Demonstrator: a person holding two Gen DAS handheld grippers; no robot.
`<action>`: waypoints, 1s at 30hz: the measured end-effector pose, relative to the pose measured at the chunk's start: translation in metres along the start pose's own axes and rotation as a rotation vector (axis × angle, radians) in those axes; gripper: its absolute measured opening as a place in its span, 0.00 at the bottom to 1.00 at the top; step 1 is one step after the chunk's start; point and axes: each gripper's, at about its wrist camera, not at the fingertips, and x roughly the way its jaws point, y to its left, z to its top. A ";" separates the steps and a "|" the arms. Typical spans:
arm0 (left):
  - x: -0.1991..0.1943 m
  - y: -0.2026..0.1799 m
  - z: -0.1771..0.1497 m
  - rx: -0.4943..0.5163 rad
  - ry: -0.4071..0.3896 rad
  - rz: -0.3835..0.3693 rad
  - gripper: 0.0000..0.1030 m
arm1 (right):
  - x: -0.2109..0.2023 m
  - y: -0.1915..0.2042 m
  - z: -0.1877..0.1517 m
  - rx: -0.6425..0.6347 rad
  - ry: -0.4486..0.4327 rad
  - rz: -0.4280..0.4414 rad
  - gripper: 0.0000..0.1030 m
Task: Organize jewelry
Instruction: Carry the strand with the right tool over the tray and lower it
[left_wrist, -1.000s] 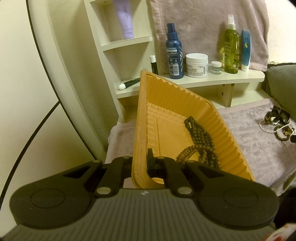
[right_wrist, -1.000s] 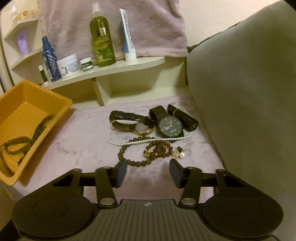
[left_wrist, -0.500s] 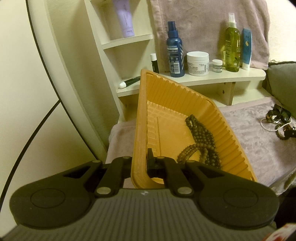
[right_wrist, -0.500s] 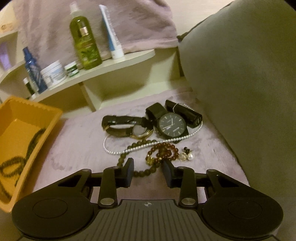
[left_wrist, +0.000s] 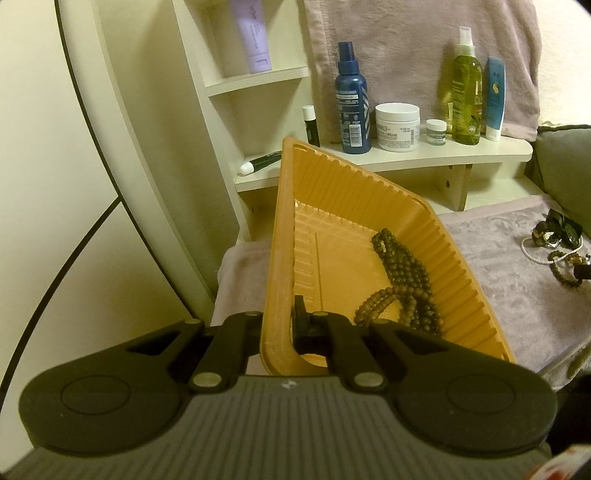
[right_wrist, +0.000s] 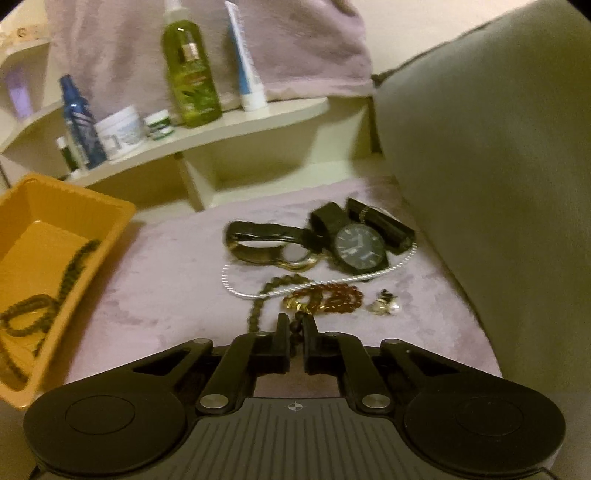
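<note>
While the left hand-held gripper (left_wrist: 279, 325) is clamping the near wall of the ribbed orange plastic tray (left_wrist: 334, 192), which is carrying a dark wooden bead necklace (left_wrist: 404, 280), the right hand-held gripper (right_wrist: 295, 334) has just been closing and is pinching a brown bead bracelet (right_wrist: 258, 308) on the mauve plush cover (right_wrist: 166, 280).

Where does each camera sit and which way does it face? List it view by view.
Left wrist: sits on the left tongs, looking down along them; they clamp the orange tray rim.
Right wrist: sits on the right tongs, looking down at the jewelry pile; its jaws have just closed on a bead bracelet.
Both show tray, shelf, jewelry.
</note>
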 end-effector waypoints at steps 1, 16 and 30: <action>0.000 0.000 0.000 -0.001 -0.001 0.000 0.04 | -0.003 0.003 0.002 0.005 -0.001 0.023 0.06; 0.000 -0.001 0.000 -0.008 -0.004 -0.001 0.04 | -0.047 0.056 0.046 -0.125 -0.087 0.231 0.06; -0.001 -0.001 0.000 -0.010 -0.005 -0.001 0.04 | -0.019 0.164 0.052 -0.267 0.043 0.544 0.06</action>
